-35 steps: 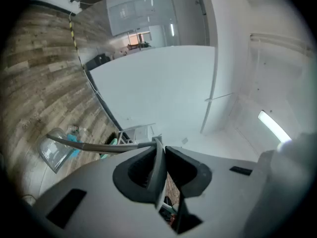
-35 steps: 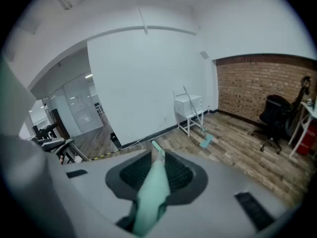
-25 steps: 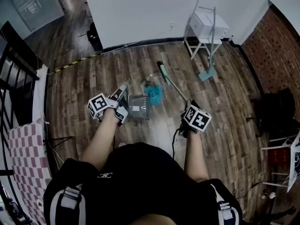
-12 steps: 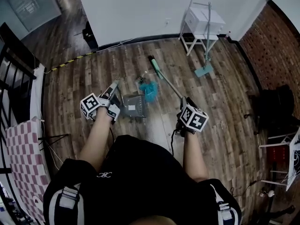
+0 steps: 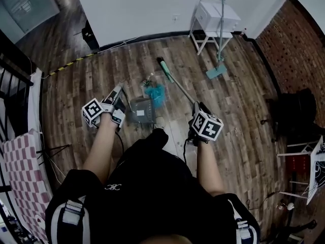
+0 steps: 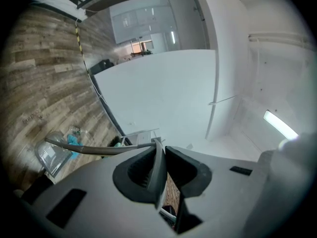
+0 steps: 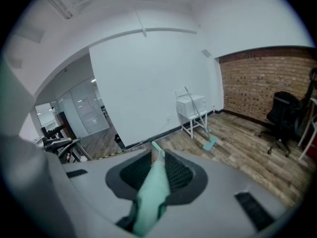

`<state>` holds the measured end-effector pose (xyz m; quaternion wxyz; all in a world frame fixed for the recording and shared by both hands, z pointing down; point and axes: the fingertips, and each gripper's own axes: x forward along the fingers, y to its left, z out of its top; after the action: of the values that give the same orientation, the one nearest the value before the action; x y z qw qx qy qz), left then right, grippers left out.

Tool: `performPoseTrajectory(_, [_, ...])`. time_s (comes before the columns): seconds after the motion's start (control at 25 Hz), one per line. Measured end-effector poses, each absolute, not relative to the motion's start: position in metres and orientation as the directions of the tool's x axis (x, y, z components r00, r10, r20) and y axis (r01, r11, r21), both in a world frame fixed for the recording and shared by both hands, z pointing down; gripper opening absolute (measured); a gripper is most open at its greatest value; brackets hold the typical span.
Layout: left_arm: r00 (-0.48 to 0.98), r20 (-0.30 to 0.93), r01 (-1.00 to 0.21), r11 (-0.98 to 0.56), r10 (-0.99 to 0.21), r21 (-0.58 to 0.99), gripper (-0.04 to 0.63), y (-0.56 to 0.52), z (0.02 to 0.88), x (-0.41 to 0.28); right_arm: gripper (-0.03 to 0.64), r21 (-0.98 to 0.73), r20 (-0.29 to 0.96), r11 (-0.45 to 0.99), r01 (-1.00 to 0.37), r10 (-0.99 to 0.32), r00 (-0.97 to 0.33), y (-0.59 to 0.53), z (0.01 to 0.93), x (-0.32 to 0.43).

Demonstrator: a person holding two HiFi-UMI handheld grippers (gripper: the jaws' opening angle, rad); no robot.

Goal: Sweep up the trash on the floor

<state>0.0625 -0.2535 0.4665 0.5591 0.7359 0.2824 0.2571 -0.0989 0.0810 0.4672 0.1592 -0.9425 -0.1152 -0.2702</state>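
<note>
Grey dustpan (image 5: 140,111), teal trash (image 5: 155,92), mint-green broom handle (image 7: 148,195), brown plank floor (image 5: 238,111).

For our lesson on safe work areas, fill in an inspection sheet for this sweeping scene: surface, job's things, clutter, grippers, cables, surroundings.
Surface: wooden plank floor.
Job's things: grey dustpan next to the teal trash; broom slanting past the trash.
Clutter: mop leaning on a white stand.
Grippers: left gripper shut on the dustpan handle; right gripper shut on the broom handle.
Cables: cable along the foot of the wall.
Surroundings: white wall, brick wall, black chair, checked cloth.
</note>
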Motion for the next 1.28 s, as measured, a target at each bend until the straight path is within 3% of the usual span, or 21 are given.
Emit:
performPoseTrajectory(0.76, [0.734, 0.077, 0.092, -0.211, 0.675, 0.973, 0.063, -0.189, 0.481, 0.212, 0.094, -0.199, 0.572, -0.950, 0.239, 0.085, 0.816, 0.175, 0.462, 0.063])
performPoseTrajectory(1.28, [0.779, 0.022, 0.102, -0.161, 0.627, 0.982, 0.062, -0.169, 0.472, 0.294, 0.092, -0.190, 0.586, -0.960, 0.205, 0.057, 0.808, 0.210, 0.469, 0.174])
